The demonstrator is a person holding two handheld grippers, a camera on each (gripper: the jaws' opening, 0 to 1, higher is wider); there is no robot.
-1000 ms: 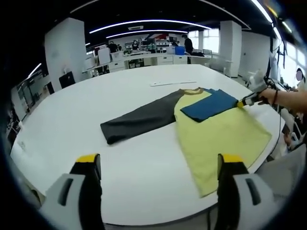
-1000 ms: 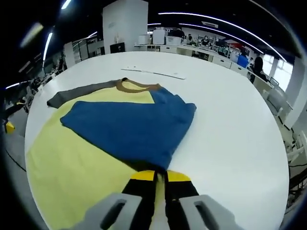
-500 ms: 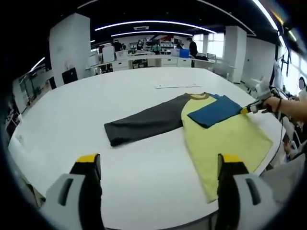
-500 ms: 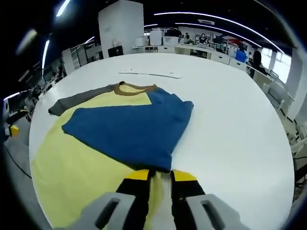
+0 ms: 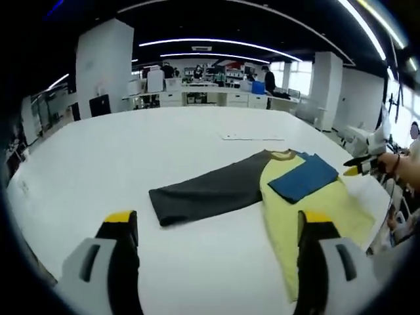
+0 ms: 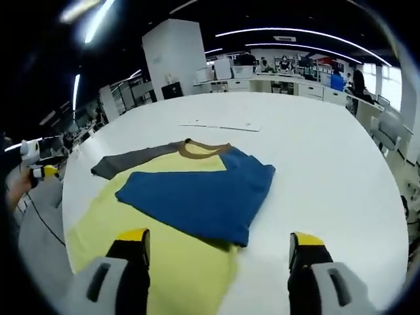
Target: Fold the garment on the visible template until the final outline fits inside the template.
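Table: large, white, round-edged; set in an open office hall with white pillars, desks and ceiling light strips behind.

Garment: a shirt with a yellow body, laid flat on the table near its edge. In the right gripper view the same garment is seen from the other side, its yellow hem nearest the camera.

Blue sleeve: folded inward so that it lies on top of the yellow body; in the right gripper view it is spread as a broad blue panel across the chest area, its outer part reaching past the yellow onto the white table.

Grey sleeve: stretched out straight from the shoulder, flat on the table, not folded; seen in the right gripper view as a dark band beyond the yellow body.

Collar: brown band, at the far end of the garment.

Template: a thin pale strip lying on the table beyond the collar, apart from the garment; also seen at.

Left gripper: jaws spread wide, nothing between them, held over bare table short of the garment.

Right gripper: jaws spread wide, nothing gripped, held above the near part of the garment. It is also seen at the table's far edge, held in a hand.
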